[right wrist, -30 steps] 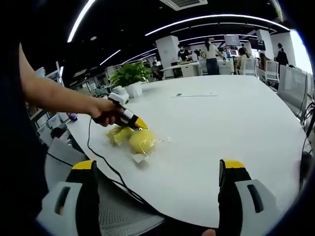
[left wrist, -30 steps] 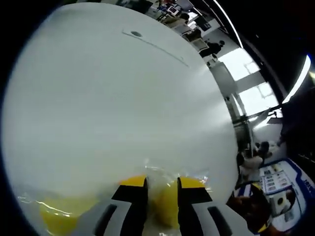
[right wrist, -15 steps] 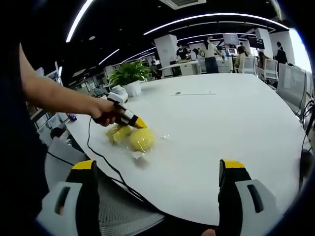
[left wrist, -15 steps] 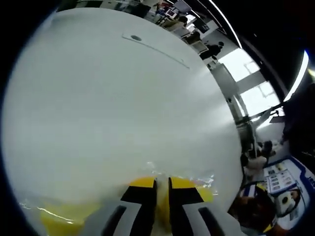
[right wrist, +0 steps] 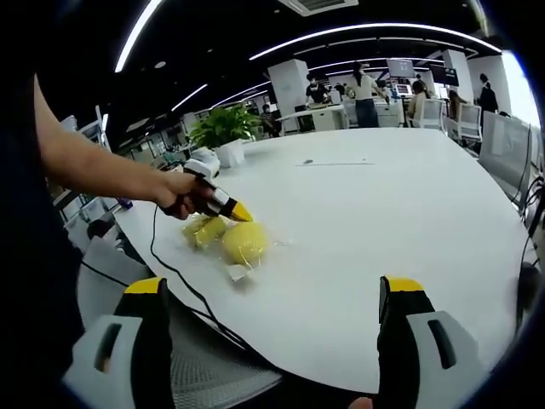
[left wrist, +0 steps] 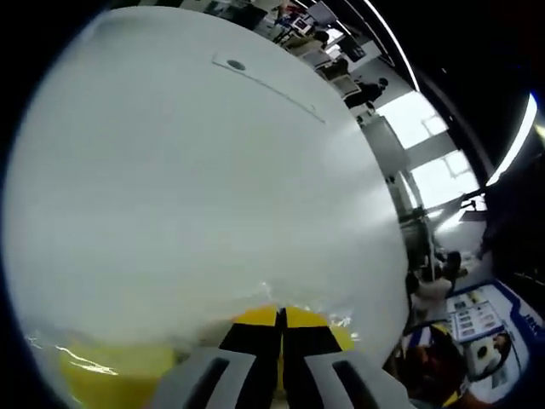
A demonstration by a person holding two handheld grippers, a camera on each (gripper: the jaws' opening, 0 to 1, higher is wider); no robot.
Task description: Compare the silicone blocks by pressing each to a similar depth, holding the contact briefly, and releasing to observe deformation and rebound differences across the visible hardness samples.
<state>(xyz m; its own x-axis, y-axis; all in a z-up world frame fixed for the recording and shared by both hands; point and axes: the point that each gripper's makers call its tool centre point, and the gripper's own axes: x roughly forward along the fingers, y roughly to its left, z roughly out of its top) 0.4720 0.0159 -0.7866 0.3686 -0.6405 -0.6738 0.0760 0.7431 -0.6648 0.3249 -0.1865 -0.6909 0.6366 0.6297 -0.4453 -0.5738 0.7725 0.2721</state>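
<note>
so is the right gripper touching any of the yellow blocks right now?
No. In the right gripper view the right gripper hangs open near the table edge, well apart from the yellow blocks where the left gripper works.

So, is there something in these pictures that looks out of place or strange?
One thing: the yellow blocks are still in clear plastic wrap, crinkled at its edges, so the left gripper, its jaws together, presses through film. The blocks also lie near the white table's edge. Otherwise nothing stands out.
</note>
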